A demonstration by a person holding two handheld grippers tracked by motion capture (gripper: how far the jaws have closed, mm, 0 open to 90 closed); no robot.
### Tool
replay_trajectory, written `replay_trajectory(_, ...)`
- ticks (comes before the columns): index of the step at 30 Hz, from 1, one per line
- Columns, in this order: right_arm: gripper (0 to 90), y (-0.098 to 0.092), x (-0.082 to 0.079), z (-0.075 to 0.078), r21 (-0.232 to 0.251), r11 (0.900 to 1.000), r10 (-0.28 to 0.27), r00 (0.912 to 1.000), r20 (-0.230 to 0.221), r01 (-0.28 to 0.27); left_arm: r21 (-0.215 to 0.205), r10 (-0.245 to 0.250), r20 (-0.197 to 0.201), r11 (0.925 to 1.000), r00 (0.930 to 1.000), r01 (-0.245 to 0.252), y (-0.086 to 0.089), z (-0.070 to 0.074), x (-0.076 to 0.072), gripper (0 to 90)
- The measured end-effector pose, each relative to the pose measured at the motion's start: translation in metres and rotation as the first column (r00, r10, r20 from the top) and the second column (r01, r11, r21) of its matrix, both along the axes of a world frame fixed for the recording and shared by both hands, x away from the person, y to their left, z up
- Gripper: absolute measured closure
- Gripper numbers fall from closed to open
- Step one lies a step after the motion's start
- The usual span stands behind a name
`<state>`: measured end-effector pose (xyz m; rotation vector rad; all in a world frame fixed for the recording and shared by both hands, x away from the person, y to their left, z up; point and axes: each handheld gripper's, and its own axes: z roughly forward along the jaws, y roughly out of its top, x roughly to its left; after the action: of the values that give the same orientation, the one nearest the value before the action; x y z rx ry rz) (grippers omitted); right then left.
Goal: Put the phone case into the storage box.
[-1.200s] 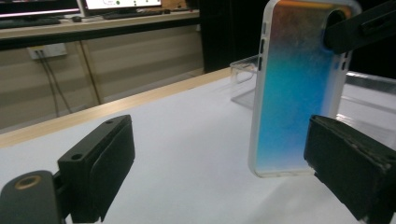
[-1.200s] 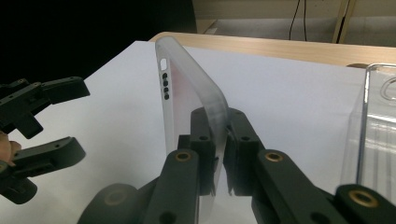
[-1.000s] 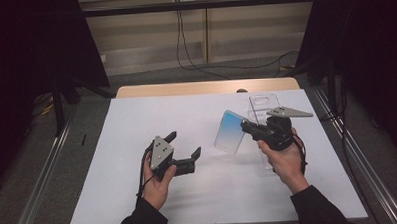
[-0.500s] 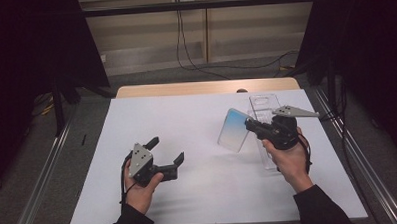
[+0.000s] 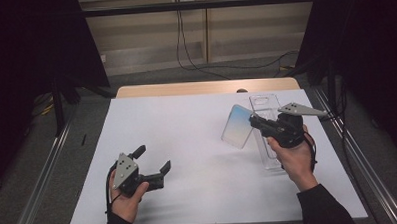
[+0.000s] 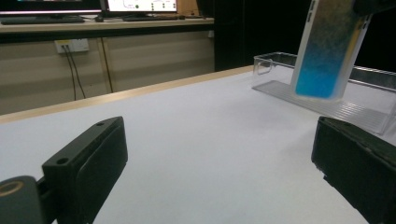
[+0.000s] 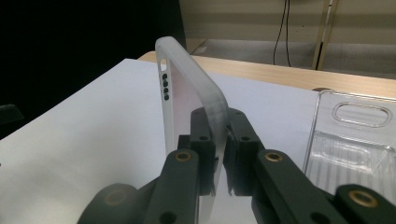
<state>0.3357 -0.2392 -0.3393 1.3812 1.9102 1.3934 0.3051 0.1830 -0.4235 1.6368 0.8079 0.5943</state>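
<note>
Two grippers, one phone case and one clear plastic tray are on show. Nearest, at the left front of the white table (image 5: 187, 142), the left gripper (image 5: 153, 163) rests low in its hand, jaws spread wide apart with nothing between them. Farther off at the right, the right gripper (image 5: 252, 121) is held above the table, pointing left, its jaws clamped on the edge of the phone case (image 5: 237, 126), which is blue-tinted and stands tilted in the air. Just behind lies the clear tray (image 5: 266, 103), partly hidden by that hand; its near end is hard to make out.
</note>
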Motion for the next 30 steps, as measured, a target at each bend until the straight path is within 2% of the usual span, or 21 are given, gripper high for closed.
replay_trajectory(2,82.9,-0.002,0.000,0.001,0.005,1.000,-0.004,1.0000,0.006,0.004,0.010,0.016,-0.006,0.9998,0.9998,-0.016,0.005,-0.003,-0.001,3.5)
replay_trajectory(8,82.9,-0.008,0.001,0.004,0.010,1.000,-0.015,0.9998,0.010,0.015,-0.008,0.039,-0.021,0.9992,0.9990,-0.039,0.020,-0.003,-0.005,3.0)
replay_trajectory(11,82.9,-0.010,0.002,0.007,0.013,1.000,-0.016,0.9997,0.019,0.015,-0.005,0.054,-0.014,0.9985,0.9984,-0.054,0.028,-0.002,-0.009,2.8)
replay_trajectory(15,82.8,-0.016,0.003,0.010,0.017,0.999,-0.028,0.9992,0.028,0.028,-0.004,0.072,-0.026,0.9974,0.9971,-0.072,0.037,-0.005,-0.011,2.7)
replay_trajectory(17,82.9,-0.019,0.004,0.013,0.015,0.999,-0.029,0.9988,0.040,0.028,-0.005,0.070,-0.035,0.9975,0.9969,-0.071,0.037,-0.006,-0.008,2.7)
replay_trajectory(22,82.9,-0.021,0.007,0.018,0.010,1.000,-0.022,0.9981,0.058,0.022,-0.008,0.076,-0.026,0.9971,0.9968,-0.076,0.034,-0.007,-0.008,2.8)
replay_trajectory(24,82.9,-0.021,0.009,0.019,0.000,1.000,-0.022,0.9981,0.057,0.022,0.003,0.071,-0.022,0.9975,0.9972,-0.071,0.033,-0.007,-0.008,2.8)
replay_trajectory(30,82.9,-0.027,0.015,0.025,-0.019,1.000,-0.021,0.9981,0.058,0.022,0.001,0.064,-0.020,0.9980,0.9978,-0.064,0.032,-0.007,-0.009,2.9)
